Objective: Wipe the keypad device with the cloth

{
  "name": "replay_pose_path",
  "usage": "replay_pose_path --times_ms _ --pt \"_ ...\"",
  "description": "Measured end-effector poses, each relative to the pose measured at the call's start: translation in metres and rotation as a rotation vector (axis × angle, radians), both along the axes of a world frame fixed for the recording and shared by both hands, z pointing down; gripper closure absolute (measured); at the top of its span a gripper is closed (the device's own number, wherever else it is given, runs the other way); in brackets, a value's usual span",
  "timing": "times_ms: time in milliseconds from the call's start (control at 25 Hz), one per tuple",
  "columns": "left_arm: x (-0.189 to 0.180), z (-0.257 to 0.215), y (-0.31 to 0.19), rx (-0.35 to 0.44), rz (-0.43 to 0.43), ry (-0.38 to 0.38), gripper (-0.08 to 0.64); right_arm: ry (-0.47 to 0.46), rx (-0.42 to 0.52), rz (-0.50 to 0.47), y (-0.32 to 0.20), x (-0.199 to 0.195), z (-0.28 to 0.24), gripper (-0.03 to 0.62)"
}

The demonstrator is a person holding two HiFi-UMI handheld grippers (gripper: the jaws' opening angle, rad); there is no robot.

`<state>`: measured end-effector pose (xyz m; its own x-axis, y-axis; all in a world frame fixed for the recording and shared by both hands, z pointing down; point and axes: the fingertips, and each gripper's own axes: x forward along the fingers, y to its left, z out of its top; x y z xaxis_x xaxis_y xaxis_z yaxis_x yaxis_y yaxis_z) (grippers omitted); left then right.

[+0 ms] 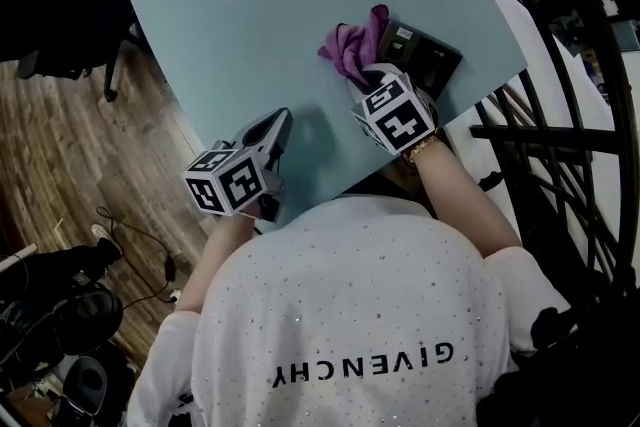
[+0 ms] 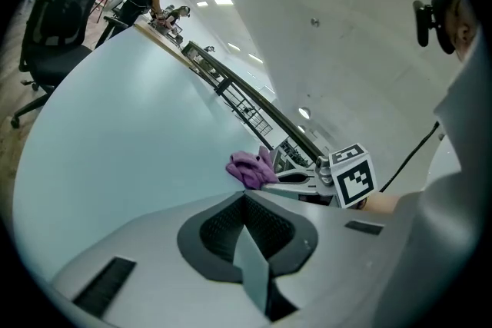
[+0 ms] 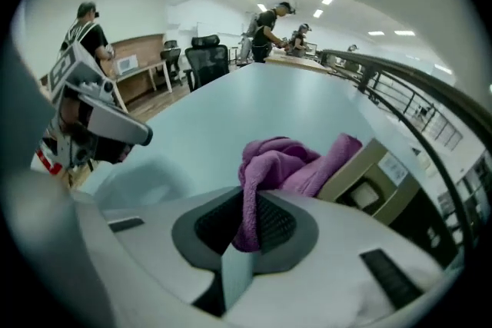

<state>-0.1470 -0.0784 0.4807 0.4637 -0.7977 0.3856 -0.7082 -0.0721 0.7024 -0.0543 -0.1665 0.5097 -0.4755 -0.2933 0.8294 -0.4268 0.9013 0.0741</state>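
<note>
The right gripper (image 3: 244, 225) pinched the purple cloth (image 3: 281, 162) in its jaws, and the cloth draped onto the keypad device (image 1: 424, 56) near the right edge of the bench (image 1: 250, 5). The left gripper (image 2: 247, 220) was well apart from them, its jaws pressed together on nothing.

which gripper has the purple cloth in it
The right gripper: its jaws are clamped on the purple cloth by the keypad device. The left gripper has its jaws together with nothing between them.
</note>
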Motion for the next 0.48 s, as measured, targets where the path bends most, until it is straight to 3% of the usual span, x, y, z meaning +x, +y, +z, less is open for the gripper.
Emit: replay_pose_path --times_ms 320,400,480 --pt "0.005 -0.014 -0.004 0.018 -0.032 -0.056 0.558 -0.188 -0.256 0.137 0.055 0.013 0.010 0.563" --pt "0.003 -0.027 -0.009 0.042 -0.033 -0.028 0.558 -0.321 -0.345 0.159 0.065 0.003 -0.009 0.565" --pt "-0.003 -0.045 -0.018 0.082 -0.041 0.010 0.558 -0.534 -0.438 0.198 0.067 -0.011 -0.046 0.565"
